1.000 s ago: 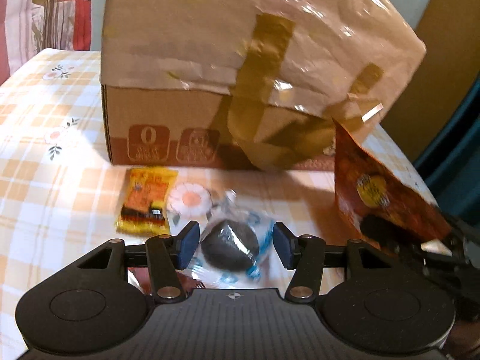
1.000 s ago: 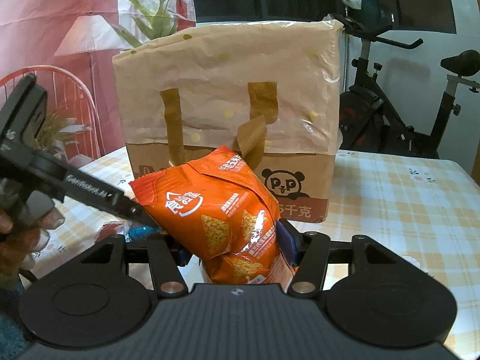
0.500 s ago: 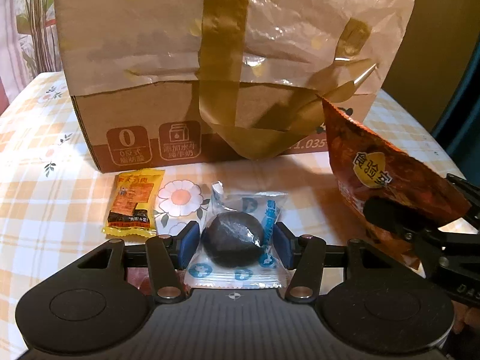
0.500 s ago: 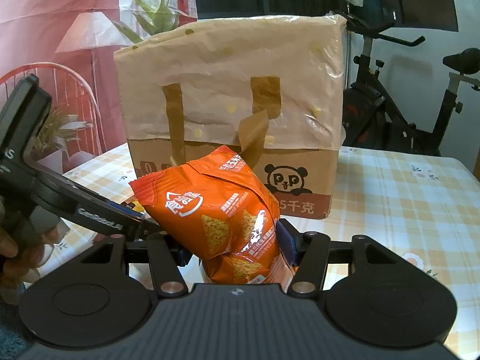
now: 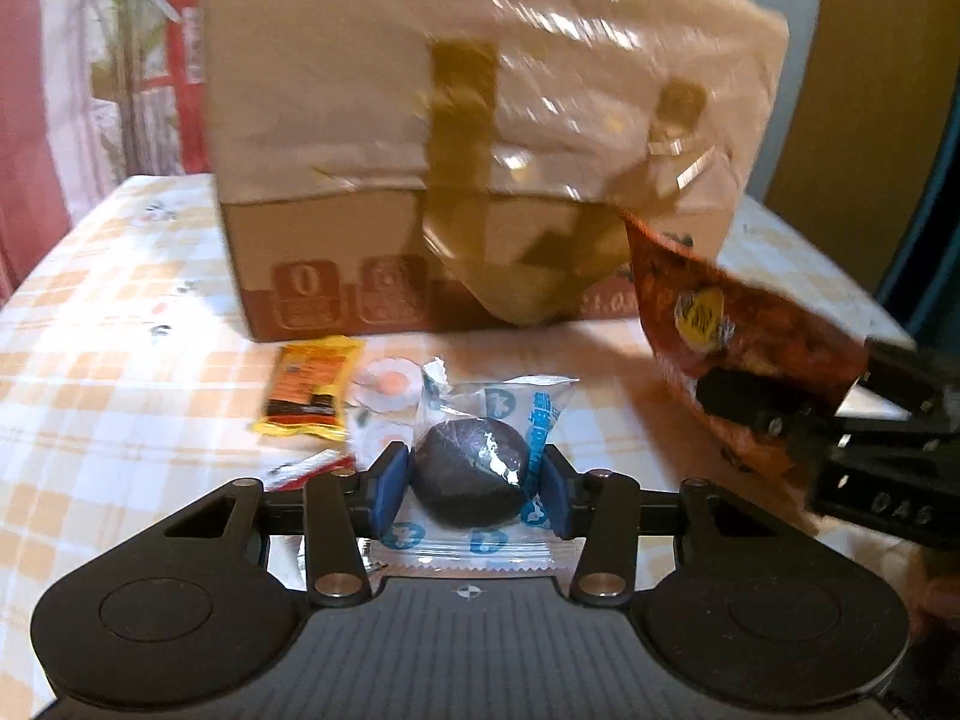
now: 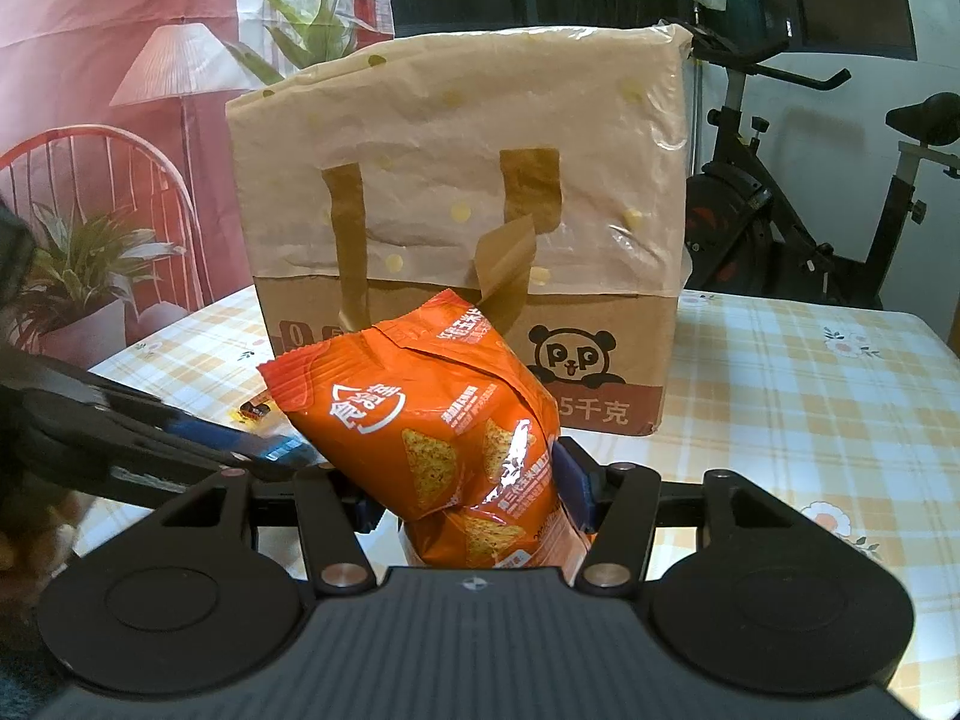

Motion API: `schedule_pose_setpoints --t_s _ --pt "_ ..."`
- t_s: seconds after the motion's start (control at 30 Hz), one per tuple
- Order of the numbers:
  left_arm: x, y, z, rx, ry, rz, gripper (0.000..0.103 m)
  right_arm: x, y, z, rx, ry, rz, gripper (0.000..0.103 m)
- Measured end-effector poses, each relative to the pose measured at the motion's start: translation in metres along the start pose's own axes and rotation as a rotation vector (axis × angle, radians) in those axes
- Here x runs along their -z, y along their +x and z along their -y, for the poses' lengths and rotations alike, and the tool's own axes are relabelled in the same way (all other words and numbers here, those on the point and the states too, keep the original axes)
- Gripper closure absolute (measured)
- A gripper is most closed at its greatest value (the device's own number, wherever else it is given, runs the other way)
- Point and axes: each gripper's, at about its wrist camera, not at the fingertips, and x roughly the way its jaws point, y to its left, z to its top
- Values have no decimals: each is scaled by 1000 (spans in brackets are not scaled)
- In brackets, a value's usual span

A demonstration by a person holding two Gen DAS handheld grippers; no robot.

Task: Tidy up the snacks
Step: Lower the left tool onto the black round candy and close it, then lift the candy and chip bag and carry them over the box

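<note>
Left wrist view: the left gripper (image 5: pixel 471 483) has just been closing its fingers, and the blue pads now press both sides of the dark round snack (image 5: pixel 471 480) in its clear, blue-printed wrapper, low over the checked desk (image 5: pixel 120 330). Just beyond lie a yellow snack packet (image 5: pixel 309 387) and, at the left finger, a small red-and-white wrapper (image 5: pixel 306 467). Behind them the cardboard box (image 5: pixel 336 264) stands under a tan bag cover with hanging handles, walling off the far side. Bare cloth runs left of the packets to the desk's near-left edge. On the right, the right gripper (image 5: pixel 774 414) holds the orange chip bag (image 5: pixel 720 330) close beside, leaving little room there.

Right wrist view: the right gripper's fingers are clamped on the lower part of the orange chip bag, which stands upright, raised above the desk in front of the box's panda face. The left gripper reaches in from the left, its tip just beside the bag. To the right, the desk lies open up to its far edge, with an exercise bike (image 6: pixel 804 192) beyond.
</note>
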Motion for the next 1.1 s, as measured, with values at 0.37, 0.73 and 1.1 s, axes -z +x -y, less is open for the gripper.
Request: schedule_pose_setpoints --t_s 0.37,0.73,1.1 --pt "3 -38 -17 -8 -97 87 54 -1 -4 -5 -25 -16 -2 45" --pt "-25 -80 -21 -20 -101 196 54 -27 -47 0 -71 7 122 45" --pt "-130 -119 -5 57 -9 417 54 -145 -87 28 -153 98 377 45"
